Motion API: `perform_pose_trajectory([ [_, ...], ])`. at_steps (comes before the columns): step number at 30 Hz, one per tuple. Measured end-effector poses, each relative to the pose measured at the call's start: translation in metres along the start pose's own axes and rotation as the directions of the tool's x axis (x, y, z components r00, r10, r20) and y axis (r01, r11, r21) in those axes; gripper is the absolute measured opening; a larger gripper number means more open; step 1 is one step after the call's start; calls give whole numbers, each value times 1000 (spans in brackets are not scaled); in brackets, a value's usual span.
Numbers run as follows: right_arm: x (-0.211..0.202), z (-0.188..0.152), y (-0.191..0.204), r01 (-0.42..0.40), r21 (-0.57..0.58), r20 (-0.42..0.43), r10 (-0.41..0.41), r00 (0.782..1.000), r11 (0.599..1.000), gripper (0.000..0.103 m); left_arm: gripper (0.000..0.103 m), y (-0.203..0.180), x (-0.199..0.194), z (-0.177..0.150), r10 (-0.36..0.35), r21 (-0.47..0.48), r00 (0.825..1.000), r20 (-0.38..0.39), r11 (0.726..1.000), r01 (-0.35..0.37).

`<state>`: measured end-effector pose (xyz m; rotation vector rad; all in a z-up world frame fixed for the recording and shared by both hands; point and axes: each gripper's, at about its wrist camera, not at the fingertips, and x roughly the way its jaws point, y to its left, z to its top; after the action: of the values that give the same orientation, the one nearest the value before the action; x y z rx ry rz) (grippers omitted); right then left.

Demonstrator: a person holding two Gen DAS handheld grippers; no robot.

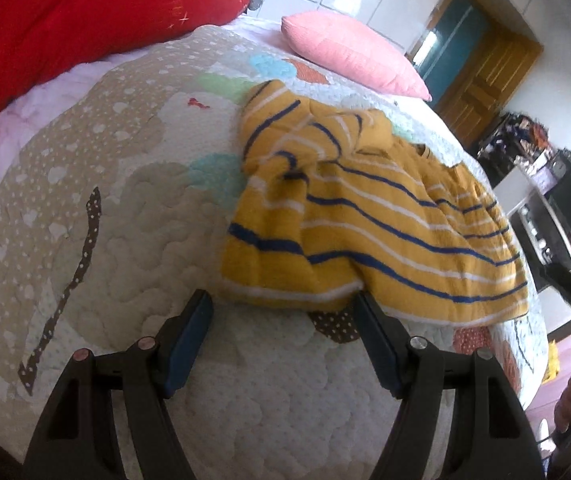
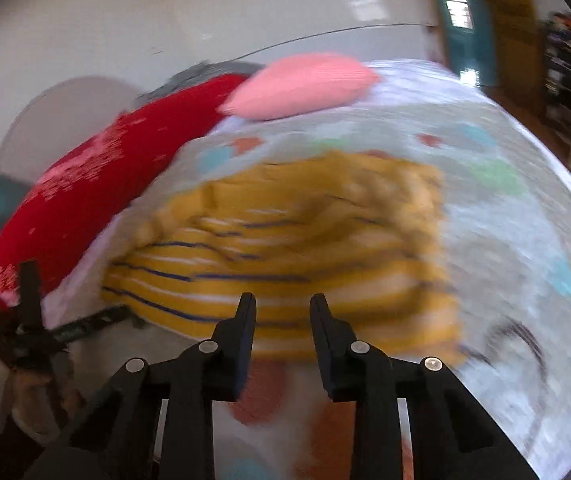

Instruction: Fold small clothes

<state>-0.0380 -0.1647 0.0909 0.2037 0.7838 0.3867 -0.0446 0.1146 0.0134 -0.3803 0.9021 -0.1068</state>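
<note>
Both tools empty: left tool (image 1: 283, 300) gapes wide, right tool (image 2: 283, 300) narrower; grabbing the rumpled striped shirt (image 1: 365, 216) may bunch layers.

A mustard-yellow knit garment with navy and white stripes (image 1: 385, 216) lies on a cream quilted bedspread patched in pastels (image 1: 133, 208); a plain pink cushion (image 1: 349, 52) at twelve o'clock, a white-speckled red pillow (image 1: 85, 12) at ten.
</note>
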Motion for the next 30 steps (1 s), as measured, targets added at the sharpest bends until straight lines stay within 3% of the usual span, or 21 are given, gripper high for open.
perform_pose_trajectory([
  [6,85,23,74,-79,-133,-147,59,987,988,31,73,0,3,-8,5,34,998,64,999,-7],
  [9,131,29,103,-68,-199,-213,25,977,978,31,73,0,3,-11,-7,50,996,91,999,2],
  [14,195,56,138,-17,-265,-245,-51,968,964,31,76,-3,3,-17,-10,99,992,127,995,-3],
  [20,259,93,164,3,-274,-300,-88,950,962,31,79,-5,5,-19,-19,131,989,146,991,0],
  [24,287,101,180,20,-296,-309,-116,944,955,33,83,-9,7,-20,-12,156,990,143,988,-10],
  [26,297,105,189,9,-310,-327,-115,938,951,41,84,-11,8,-21,-2,169,990,142,985,-22],
  [30,279,118,198,-62,-276,-313,-29,949,959,41,84,-16,10,-22,14,187,990,143,981,-41],
])
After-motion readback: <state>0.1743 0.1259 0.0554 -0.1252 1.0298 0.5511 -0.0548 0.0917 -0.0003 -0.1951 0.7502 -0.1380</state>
